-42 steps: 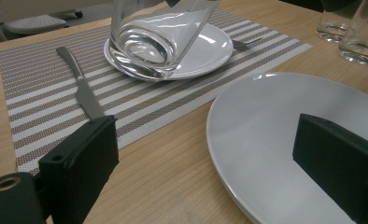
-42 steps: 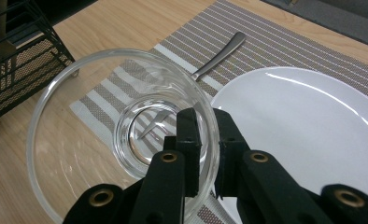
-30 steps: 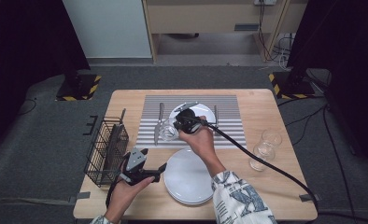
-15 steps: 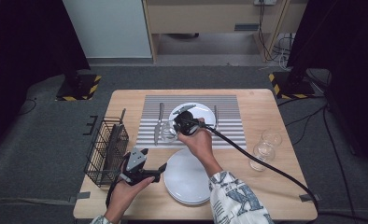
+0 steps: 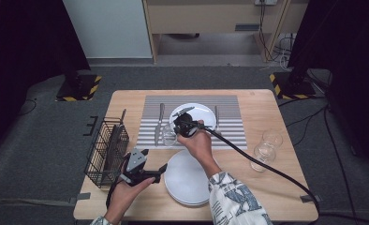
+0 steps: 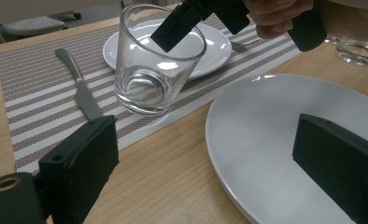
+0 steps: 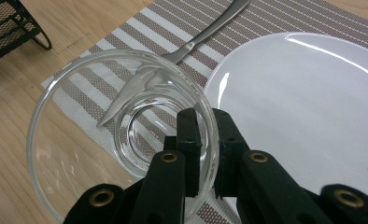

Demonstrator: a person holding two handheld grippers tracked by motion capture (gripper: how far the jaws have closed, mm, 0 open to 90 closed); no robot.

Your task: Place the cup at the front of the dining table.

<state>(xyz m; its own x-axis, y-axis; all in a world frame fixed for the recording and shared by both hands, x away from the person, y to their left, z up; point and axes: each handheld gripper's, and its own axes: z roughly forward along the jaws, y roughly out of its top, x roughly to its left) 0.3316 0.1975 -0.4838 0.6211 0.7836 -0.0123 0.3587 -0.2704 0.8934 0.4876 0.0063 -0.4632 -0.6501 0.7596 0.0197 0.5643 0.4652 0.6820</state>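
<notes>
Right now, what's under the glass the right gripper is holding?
The glass sits on the striped placemat, near its front edge. Through the clear base, stripes and the knife tip show. The right gripper pinches its rim and covers part of the mat.

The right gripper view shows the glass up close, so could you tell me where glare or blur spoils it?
Right gripper view: white glare streaks inside the clear drinking glass and on the round white plate; left gripper view: near black tongs blurred.

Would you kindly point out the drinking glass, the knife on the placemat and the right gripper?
drinking glass (image 6: 147, 95), left gripper view, on its thick clear base.
knife (image 6: 81, 91), left gripper view, on its blade.
right gripper (image 7: 205, 149), right gripper view, between its jaws at the glass wall.
</notes>
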